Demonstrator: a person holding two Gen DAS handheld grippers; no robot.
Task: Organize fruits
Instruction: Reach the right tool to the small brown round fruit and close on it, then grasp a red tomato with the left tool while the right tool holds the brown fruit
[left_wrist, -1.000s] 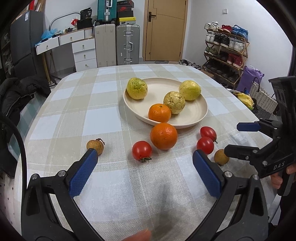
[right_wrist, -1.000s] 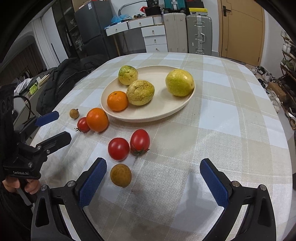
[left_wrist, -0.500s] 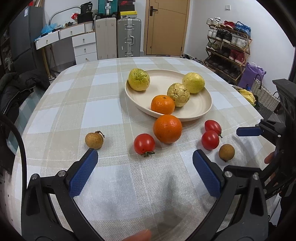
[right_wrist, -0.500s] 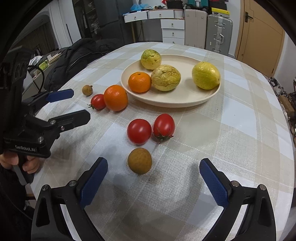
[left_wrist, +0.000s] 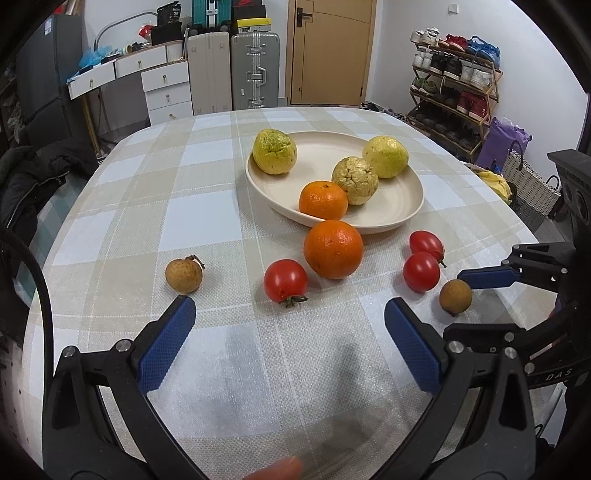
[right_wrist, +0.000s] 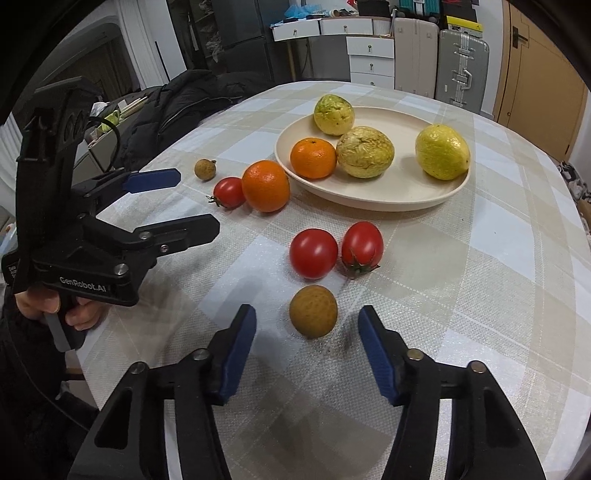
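While both claws gape, two tomatoes (right_wrist: 334, 251) sit just beyond the right claw's (right_wrist: 306, 338) longan (right_wrist: 313, 311).

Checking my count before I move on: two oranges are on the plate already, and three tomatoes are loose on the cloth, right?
Not quite. Only one orange lies on the plate; the larger orange sits on the cloth beside its rim, as the right wrist view shows. The three tomatoes are indeed loose on the cloth.

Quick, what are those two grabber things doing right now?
Left hand-held gripper: open, holding nothing.
Right hand-held gripper: open around the longan, not gripping it.
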